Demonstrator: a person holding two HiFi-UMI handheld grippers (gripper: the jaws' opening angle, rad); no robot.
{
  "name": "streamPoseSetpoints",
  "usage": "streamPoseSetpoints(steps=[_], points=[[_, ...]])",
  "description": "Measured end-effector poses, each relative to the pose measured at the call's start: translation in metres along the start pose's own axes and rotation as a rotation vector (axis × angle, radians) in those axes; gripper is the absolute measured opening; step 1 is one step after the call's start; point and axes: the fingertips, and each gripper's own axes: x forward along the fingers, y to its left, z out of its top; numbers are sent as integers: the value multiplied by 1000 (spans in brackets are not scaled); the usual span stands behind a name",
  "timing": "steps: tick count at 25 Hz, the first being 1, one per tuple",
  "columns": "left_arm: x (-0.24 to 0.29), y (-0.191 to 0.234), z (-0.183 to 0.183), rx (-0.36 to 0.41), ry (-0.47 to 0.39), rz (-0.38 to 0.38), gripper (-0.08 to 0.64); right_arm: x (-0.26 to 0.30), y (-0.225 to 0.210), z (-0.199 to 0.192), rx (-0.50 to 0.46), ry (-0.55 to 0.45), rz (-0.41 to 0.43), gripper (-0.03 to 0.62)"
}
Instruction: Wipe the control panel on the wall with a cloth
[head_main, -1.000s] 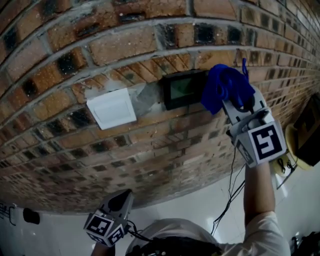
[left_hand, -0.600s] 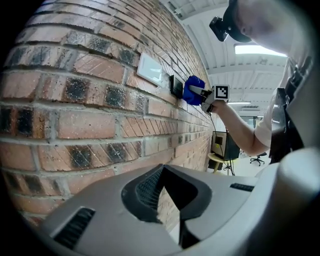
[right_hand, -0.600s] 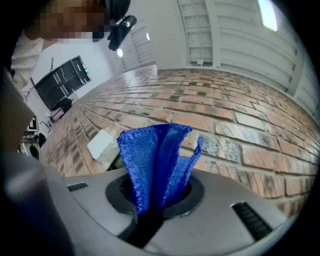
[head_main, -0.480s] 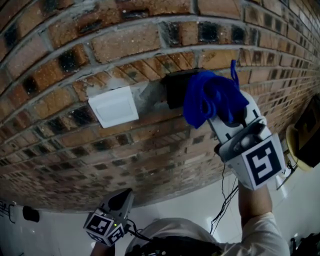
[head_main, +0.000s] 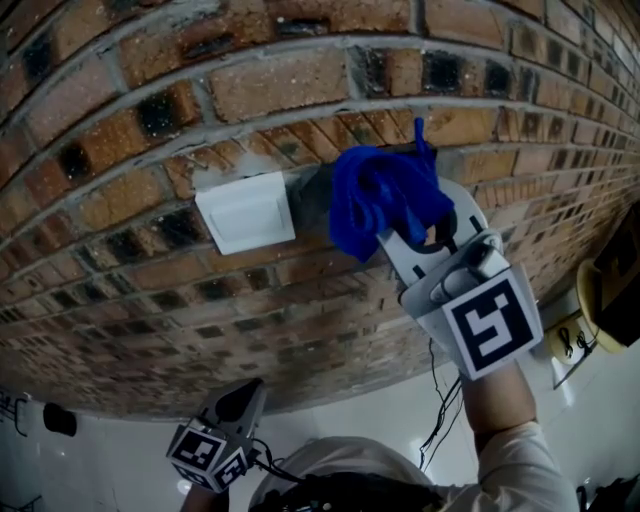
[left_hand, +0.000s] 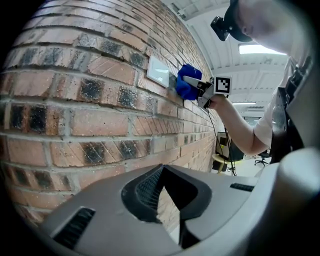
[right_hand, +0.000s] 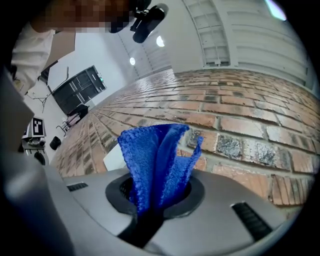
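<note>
Blue and fluffy, the single cloth (head_main: 382, 200) is bunched into loose folds that stand up from the right gripper (head_main: 420, 228), whose jaws are clamped on its lower end. In the head view it sits just off centre toward 1 o'clock, pressed against the brick wall (head_main: 150, 300). It covers nearly all of the one control panel (left_hand: 173, 82). Only a dark edge of the panel shows in the left gripper view, at the cloth's 9 o'clock. One white square plate (head_main: 245, 212) is fixed to the bricks further out at 9 o'clock, apart from the cloth, with a grey mortar patch between them. The left gripper (head_main: 243, 398) hangs low at 7 o'clock, well apart from the panel. Its jaws stand slightly parted with nothing between them.
</note>
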Motion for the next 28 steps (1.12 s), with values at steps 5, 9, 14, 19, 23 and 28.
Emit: streamPoseSetpoints(steps=[5, 9, 14, 19, 23, 28], points=[[10, -6, 2, 16, 5, -23, 1, -20, -34, -10, -11, 22, -71, 91], [18, -17, 6, 41, 15, -51, 1, -39, -63, -18, -23, 37, -128, 89], [25, -25, 7, 64, 30, -53, 2, -55, -98, -36, -44, 64, -181, 89], [30, -36, 11, 69, 33, -39, 2, -56, -114, -47, -46, 29, -176, 92], [32, -46, 16, 51, 11, -8, 1, -60, -110, -47, -16, 10, -162, 91], [25, -49, 12, 35, 29, 92, 2, -92, -90, -59, 74, -18, -145, 90]])
